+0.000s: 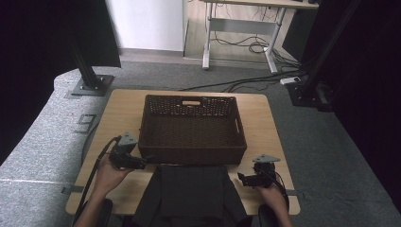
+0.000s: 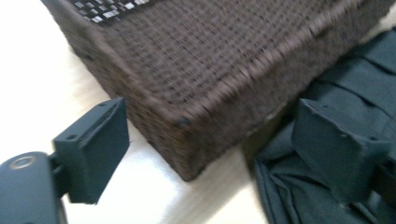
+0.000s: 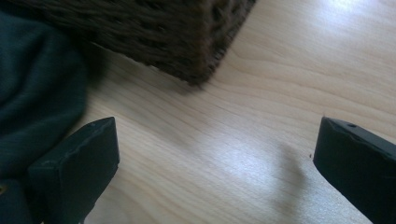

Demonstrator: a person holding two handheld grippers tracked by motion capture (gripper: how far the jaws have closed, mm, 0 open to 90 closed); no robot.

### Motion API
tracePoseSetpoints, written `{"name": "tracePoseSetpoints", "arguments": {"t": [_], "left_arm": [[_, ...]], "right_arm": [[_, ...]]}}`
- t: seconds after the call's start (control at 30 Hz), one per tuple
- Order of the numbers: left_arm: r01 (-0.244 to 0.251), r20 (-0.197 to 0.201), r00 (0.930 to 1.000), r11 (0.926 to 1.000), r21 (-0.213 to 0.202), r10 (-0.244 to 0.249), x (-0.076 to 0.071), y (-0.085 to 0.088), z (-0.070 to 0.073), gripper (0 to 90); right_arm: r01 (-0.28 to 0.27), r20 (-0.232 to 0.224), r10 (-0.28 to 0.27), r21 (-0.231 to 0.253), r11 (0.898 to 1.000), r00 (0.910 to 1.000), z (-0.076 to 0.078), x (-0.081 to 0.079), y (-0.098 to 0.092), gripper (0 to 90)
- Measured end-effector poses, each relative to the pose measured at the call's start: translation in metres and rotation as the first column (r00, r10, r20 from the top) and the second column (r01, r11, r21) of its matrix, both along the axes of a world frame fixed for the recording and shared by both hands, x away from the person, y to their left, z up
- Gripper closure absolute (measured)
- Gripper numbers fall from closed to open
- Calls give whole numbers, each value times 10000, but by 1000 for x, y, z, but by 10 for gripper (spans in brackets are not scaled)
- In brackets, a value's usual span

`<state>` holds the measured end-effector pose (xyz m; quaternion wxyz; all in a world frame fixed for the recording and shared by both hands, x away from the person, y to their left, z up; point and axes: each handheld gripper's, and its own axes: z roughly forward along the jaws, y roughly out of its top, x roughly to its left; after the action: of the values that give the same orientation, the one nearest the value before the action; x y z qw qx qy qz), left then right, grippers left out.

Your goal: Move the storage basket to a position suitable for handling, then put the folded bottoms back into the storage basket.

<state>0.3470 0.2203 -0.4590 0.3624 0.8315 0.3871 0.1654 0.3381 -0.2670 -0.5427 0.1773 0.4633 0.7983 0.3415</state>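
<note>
A dark folded cloth garment (image 1: 189, 187) lies flat on the pale wooden desk (image 1: 269, 123), at its near edge, with its far hem touching the front wall of the dark brown woven wicker basket (image 1: 191, 153). The basket looks empty and sits square behind it, which suggests it is meant to receive the garment.

The left gripper (image 1: 145, 164) stands at the basket's near left corner, just by the garment's left far corner; in the left gripper view (image 2: 205, 140) its jaws are released and spread wide, one over bare desk and one over the cloth, nothing pinched. The right gripper (image 1: 242, 179) rests beside the garment's right edge, its jaws equally released (image 3: 215, 158) over bare wood, likely waiting to take that side.
</note>
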Motion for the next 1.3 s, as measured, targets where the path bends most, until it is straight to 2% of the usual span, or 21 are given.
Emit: {"name": "tracePoseSetpoints", "arguments": {"t": [0.23,0.43,0.53,0.63,0.83,0.97,1.07,1.2,1.3], "left_arm": [[6,72,10000,9999,104,-7,-10,-12,-20,4],[-240,400,9989,9991,360,225,-22,-17,-30,0],[-331,329,9989,9992,239,323,-25,-16,-32,0],[-144,-9,9999,9999,-65,144,-29,-18,-36,0],[276,-348,9990,9995,120,-271,-37,-31,-47,0],[328,-542,9980,9993,159,-319,-40,-37,-53,0],[423,-835,9955,9987,-287,-446,-42,-38,-55,0],[684,-1204,9902,9973,-263,-710,-46,-47,-64,0],[625,-1352,9886,9975,-328,-664,-47,-50,-69,0]], "right_arm": [[-419,-39,419,116,9991,9991,10,-8,11,2],[-716,-117,720,308,9970,9973,14,-15,19,0],[-844,-120,849,406,9956,9963,17,-18,24,0],[-965,-96,971,497,9941,9952,19,-21,28,0],[-1326,-143,1337,626,9892,9909,22,-26,40,0],[-1461,-224,1482,749,9864,9887,22,-28,47,0],[-1560,-317,1596,936,9833,9867,22,-30,53,0],[-1795,-531,1860,1080,9778,9811,21,-32,63,0],[-1929,-797,2027,1162,9743,9760,18,-33,71,0]]}}
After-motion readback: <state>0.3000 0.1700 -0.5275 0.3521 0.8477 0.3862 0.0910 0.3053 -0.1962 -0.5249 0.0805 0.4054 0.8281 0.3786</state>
